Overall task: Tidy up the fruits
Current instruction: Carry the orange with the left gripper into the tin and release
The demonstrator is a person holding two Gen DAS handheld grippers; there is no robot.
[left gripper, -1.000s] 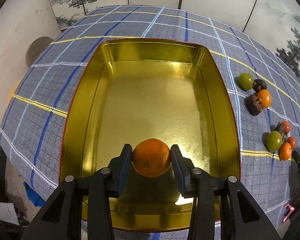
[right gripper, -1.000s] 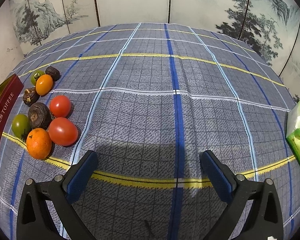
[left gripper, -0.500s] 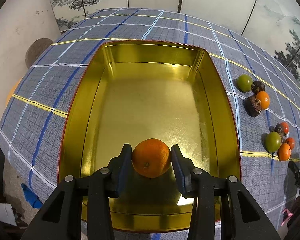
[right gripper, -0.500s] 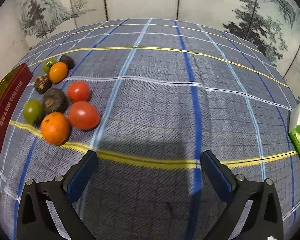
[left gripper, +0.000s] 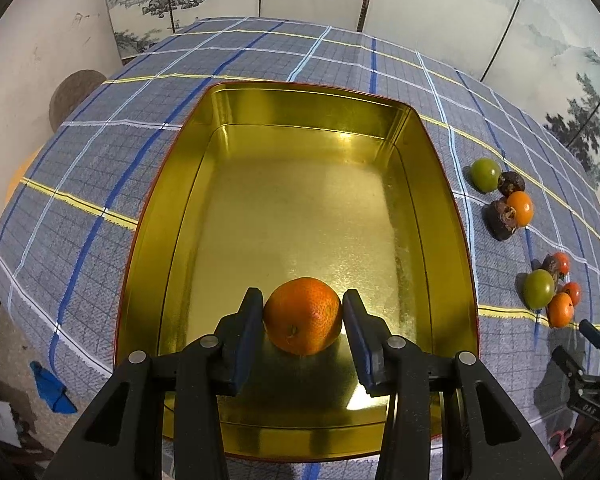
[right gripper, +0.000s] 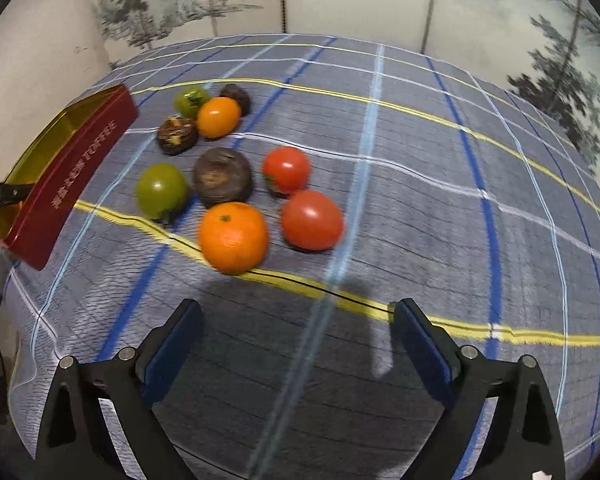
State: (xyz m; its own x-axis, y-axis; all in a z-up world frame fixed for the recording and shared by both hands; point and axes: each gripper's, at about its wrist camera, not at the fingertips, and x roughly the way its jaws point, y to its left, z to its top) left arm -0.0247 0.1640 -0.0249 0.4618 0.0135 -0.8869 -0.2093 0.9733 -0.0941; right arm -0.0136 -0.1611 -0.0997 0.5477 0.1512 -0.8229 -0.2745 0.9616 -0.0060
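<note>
Left gripper (left gripper: 302, 316) pinched mandarin (left gripper: 302, 315) above tin (left gripper: 440, 184) | right gripper (right gripper: 296, 340) spread, narrowing, nothing between | I saw nearest orange (right gripper: 233, 237) ahead-left, closer to right.

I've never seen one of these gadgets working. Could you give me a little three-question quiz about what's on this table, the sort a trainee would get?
1. True or false: the left gripper is closed on an orange above the gold tin.
2. What is between the fingers of the right gripper? A) a red tomato B) nothing, only tablecloth C) a green fruit
3. Fill in: the loose fruit nearest the right gripper is an ____.

Key:
1. True; both pads press its sides.
2. B; its jaws have just been closing a little, yet stand wide with nothing between them.
3. Orange; the loose orange lies at the near edge of the pile, beside a red tomato.
</note>
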